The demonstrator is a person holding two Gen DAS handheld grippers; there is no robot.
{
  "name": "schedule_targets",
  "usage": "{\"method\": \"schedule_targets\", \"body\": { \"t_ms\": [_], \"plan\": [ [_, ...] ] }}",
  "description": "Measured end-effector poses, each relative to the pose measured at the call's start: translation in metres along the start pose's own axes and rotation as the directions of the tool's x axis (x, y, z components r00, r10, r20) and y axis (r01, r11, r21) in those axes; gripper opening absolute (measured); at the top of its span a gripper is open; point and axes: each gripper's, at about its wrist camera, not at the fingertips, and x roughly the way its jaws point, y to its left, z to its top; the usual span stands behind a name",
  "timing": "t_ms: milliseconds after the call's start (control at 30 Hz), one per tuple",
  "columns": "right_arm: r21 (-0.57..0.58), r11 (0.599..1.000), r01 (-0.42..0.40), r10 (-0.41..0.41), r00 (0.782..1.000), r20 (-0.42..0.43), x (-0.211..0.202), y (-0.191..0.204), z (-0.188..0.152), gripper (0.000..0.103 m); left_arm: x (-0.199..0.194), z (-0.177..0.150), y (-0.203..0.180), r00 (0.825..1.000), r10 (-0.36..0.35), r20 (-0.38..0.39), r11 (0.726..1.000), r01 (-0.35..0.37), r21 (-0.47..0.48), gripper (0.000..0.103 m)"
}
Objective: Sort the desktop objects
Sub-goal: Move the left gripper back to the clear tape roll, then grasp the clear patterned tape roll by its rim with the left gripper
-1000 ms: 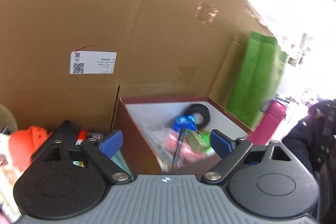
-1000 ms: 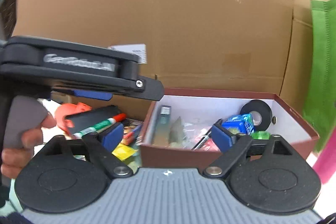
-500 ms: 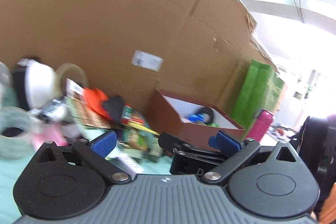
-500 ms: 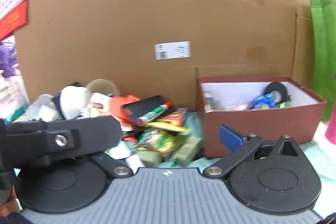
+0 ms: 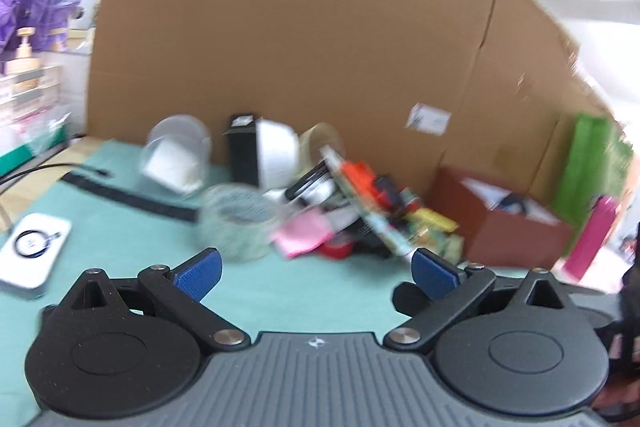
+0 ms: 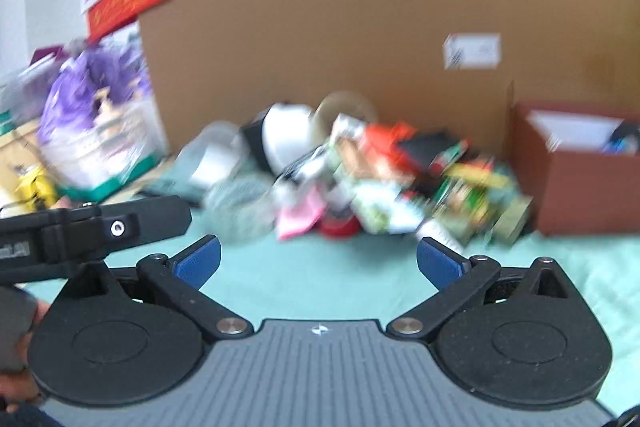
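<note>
Both your left hand-held gripper (image 5: 316, 273) and right hand-held gripper (image 6: 318, 261) hang released and empty. Choose one loose piece at the clutter pile (image 6: 380, 183) edge, beside the brown box (image 6: 580, 183), on the table (image 6: 320, 279).

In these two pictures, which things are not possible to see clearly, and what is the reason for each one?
- Pile of small objects, right wrist view: motion blur smears it, so single items cannot be named.
- Contents of the brown box, left wrist view: the front wall hides most, the rest is too small.
- White label on the cardboard: text too blurred to read.
- Pink bottle, left wrist view: blurred near the edge, lower part hidden by the gripper body.
</note>
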Motion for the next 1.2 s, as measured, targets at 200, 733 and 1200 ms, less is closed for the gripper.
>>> {"method": "schedule_targets", "body": {
  "t_ms": [200, 733, 1200],
  "plan": [
    [-0.049, 0.999, 0.004, -0.01, 0.994, -0.109, 0.013, 0.026, -0.011, 0.101, 0.008, 0.005, 0.014, 0.999, 0.015, -0.034, 1.0, -0.015, -0.008, 0.103],
    [-0.029, 0.999, -0.013, 0.013, 1.0, -0.022, 0.079, 0.049, 0.039, 0.091, 0.089, 0.056, 0.066, 0.982, 0.142, -0.126, 0.987, -0.149, -0.051, 0.097],
    [-0.017, 0.999, -0.048, 0.044, 0.986, -0.163, 0.184, 0.056, 0.045, 0.035, 0.183, 0.058, 0.101, 0.93, 0.123, -0.347, 0.989, -0.145, -0.039, 0.033]
  ]
}}
